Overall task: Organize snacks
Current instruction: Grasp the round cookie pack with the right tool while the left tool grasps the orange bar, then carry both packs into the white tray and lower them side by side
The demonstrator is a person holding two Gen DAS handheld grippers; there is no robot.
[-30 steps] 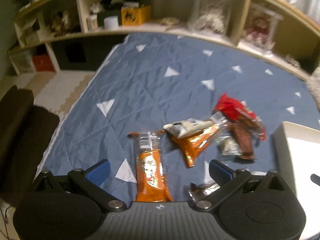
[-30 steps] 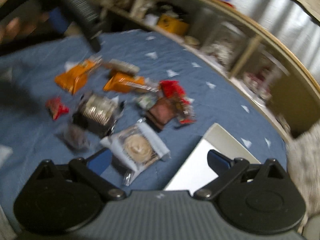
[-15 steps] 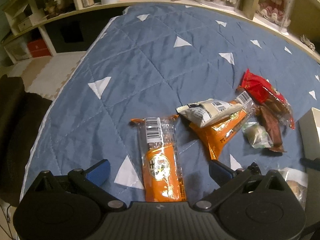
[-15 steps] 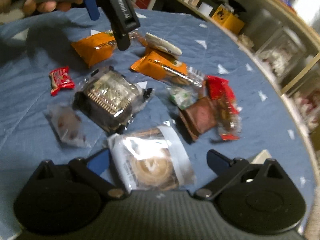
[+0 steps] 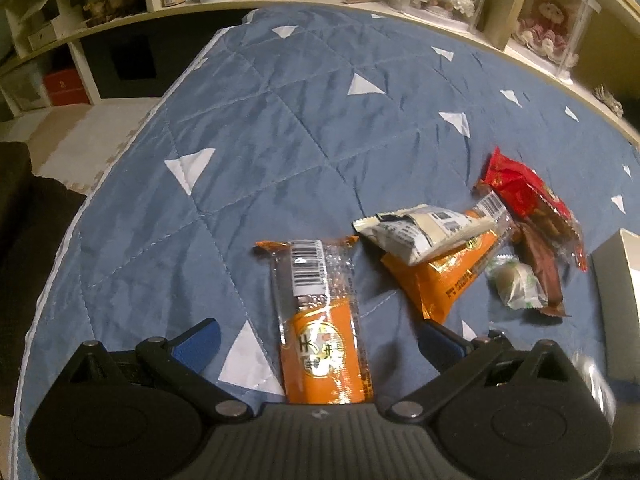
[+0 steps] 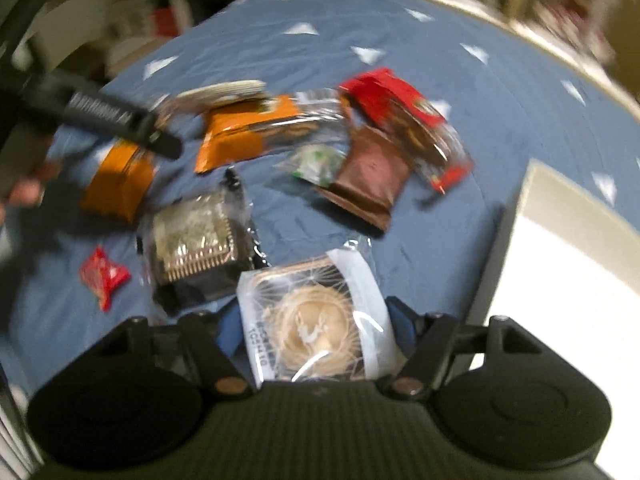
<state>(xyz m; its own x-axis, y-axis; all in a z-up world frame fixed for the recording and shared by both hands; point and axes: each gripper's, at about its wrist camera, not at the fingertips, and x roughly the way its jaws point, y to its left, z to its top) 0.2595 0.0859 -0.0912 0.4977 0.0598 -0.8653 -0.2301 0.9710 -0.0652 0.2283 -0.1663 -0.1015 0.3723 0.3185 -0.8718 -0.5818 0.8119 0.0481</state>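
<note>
Blue quilt [image 5: 280, 128] bare beyond snack pile. Left gripper [image 5: 318, 342] spread astride orange bar [image 5: 324, 344]; right gripper [image 6: 316, 330] clamping round pastry packet [image 6: 316, 320], white box [image 6: 560, 248] alongside.

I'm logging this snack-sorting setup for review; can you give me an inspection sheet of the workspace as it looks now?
Surface: blue quilted cloth with white triangles.
Job's things: orange barcoded snack bar; round pastry in clear wrapper; red foil packet; white open box.
Clutter: nothing seen.
Grippers: left gripper open, straddling the orange bar; right gripper closed in around the pastry, contact blurred.
Cables: nothing seen.
Surroundings: cream shelving holding jars and boxes.
</note>
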